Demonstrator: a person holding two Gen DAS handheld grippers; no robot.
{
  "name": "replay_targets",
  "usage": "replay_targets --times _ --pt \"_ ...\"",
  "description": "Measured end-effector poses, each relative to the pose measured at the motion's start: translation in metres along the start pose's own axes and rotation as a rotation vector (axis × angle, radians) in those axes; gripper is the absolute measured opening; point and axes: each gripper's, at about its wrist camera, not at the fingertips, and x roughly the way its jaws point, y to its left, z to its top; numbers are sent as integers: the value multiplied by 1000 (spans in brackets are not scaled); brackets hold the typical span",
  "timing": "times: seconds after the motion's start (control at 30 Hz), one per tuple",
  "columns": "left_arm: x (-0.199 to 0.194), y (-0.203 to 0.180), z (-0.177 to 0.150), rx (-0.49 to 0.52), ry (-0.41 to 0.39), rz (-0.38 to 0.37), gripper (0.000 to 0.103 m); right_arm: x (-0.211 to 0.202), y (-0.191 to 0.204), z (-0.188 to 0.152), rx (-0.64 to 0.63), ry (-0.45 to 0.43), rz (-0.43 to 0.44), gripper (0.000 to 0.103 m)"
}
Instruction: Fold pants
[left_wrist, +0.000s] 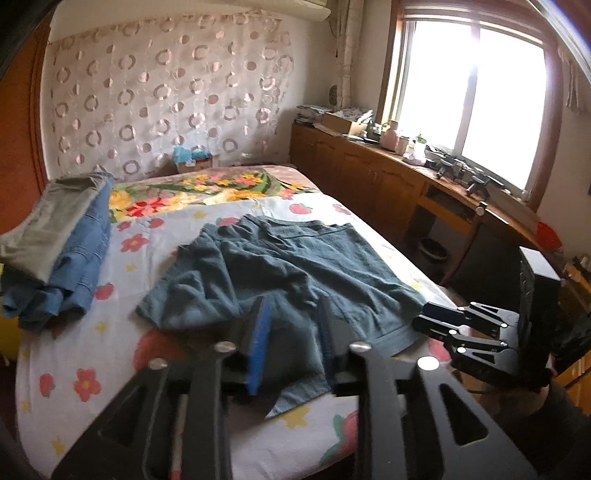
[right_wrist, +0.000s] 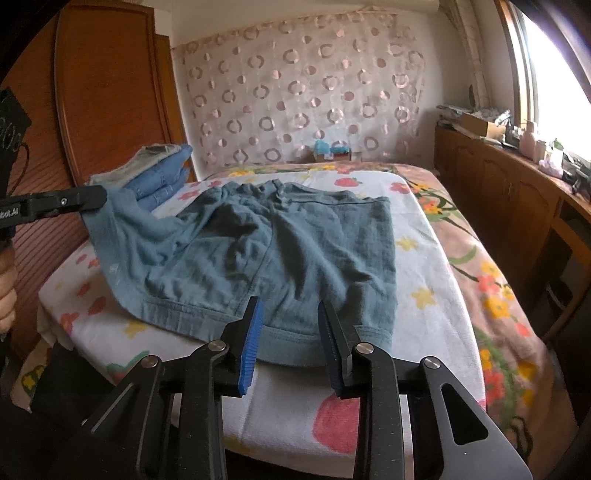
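A pair of teal shorts (right_wrist: 288, 254) lies spread on the flowered bed sheet (right_wrist: 436, 280), waistband toward the far wall; it also shows in the left wrist view (left_wrist: 280, 269). My left gripper (right_wrist: 99, 199) is shut on the left leg hem and holds that corner lifted above the bed. In its own view the cloth hangs between its fingers (left_wrist: 295, 332). My right gripper (right_wrist: 290, 306) is open just above the near hem of the right leg, not holding anything. It shows at the right in the left wrist view (left_wrist: 424, 325).
A stack of folded clothes, blue jeans under a grey-green garment (left_wrist: 55, 251), sits at the bed's far left by the wooden headboard (right_wrist: 110, 92). A wooden cabinet (left_wrist: 369, 173) with clutter runs under the window on the right. A tissue box (right_wrist: 328, 149) stands at the far wall.
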Motion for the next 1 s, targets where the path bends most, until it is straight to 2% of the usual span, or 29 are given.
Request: replay_targets --times 0.13,0.3,0.47,0.8,1.0 --pt "0 7 -6 20 15 50 40 2 6 3 3 -2 17 30" --pt "-2 26 -19 -14 26 57 49 4 18 10 -5 -5 44 30" --pt "4 47 -43 -45 62 106 50 11 39 14 -39 7 96 30" --pt "31 56 -74 -53 168 102 50 29 85 13 -114 55 188 30" --pt "35 62 -84 -74 187 107 50 43 96 8 -122 93 221 30"
